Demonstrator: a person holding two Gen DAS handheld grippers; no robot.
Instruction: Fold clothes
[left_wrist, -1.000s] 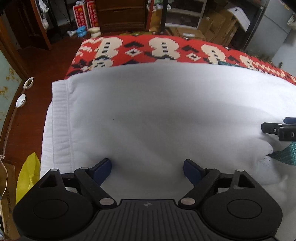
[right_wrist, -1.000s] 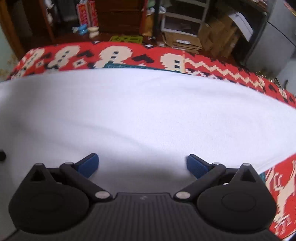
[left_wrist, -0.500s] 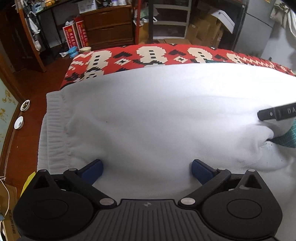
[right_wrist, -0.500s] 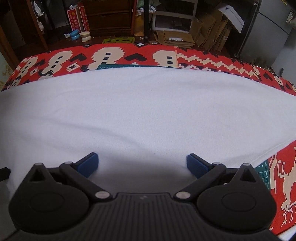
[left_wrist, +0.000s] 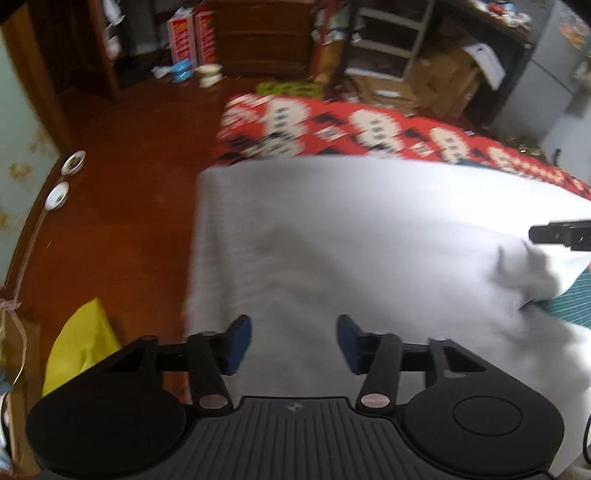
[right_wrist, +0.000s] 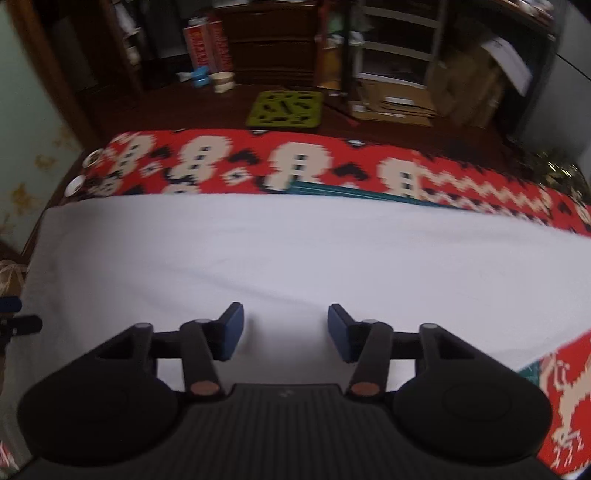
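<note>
A white garment (left_wrist: 369, 240) lies spread flat over a red patterned blanket (left_wrist: 332, 129), its ribbed hem (left_wrist: 210, 258) at the left edge. My left gripper (left_wrist: 294, 341) hovers above the garment's near left part, its jaws closing; a clear gap remains and no fold is pinched between the blue pads (left_wrist: 240, 343). In the right wrist view my right gripper (right_wrist: 284, 332) hangs over the white garment (right_wrist: 295, 251) near its front edge, jaws also closing, nothing caught between them. A finger of the right gripper (left_wrist: 557, 234) shows at the right edge of the left view, by a rumpled corner.
The red blanket (right_wrist: 295, 166) runs past the garment at the back and right. A green cutting mat (left_wrist: 569, 302) peeks out under the rumpled corner. A yellow bag (left_wrist: 81, 343) and small dishes (left_wrist: 64, 181) sit on the wooden floor at left. Drawers, shelves and boxes stand behind.
Both pairs of jaws have narrowed from wide open. Both grippers have lifted off the garment; the left one has shifted left, so more floor and the hem edge show.
</note>
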